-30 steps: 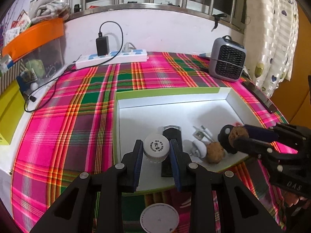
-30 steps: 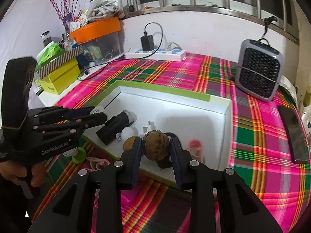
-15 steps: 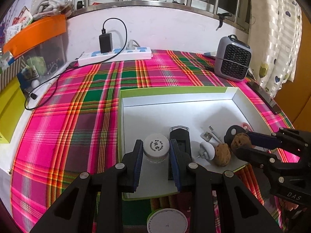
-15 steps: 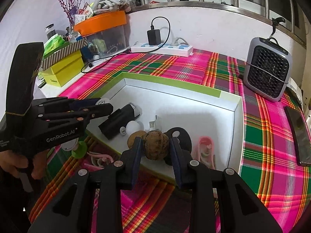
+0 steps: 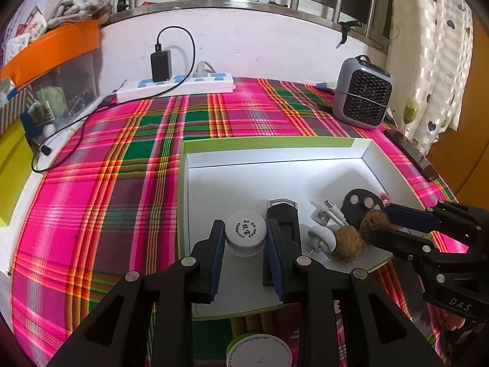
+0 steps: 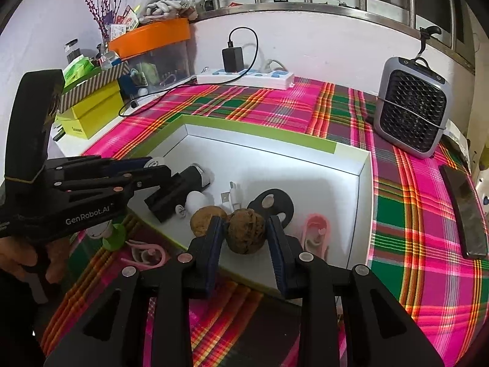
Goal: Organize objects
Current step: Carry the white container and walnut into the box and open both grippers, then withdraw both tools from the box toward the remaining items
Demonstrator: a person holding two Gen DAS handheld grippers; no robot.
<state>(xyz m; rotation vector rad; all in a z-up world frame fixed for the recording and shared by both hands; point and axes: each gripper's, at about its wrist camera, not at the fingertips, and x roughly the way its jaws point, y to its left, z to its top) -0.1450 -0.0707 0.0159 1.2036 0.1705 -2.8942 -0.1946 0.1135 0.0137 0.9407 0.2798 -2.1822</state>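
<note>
Two walnuts, one white-capped jar, one black round disc, one white USB cable, one pink clip, one white box, one fan heater, one power strip, one dark phone, two tongs

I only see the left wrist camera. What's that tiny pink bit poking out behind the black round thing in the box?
Observer: The right wrist view shows a small pink plastic piece lying flat on the floor of the white box, right of the black disc. I cannot tell what it is.
Child: Is anything still outside the box?
Observer: Yes, a thin pink loop lies on the plaid cloth, beside the box's near-left edge.
</note>
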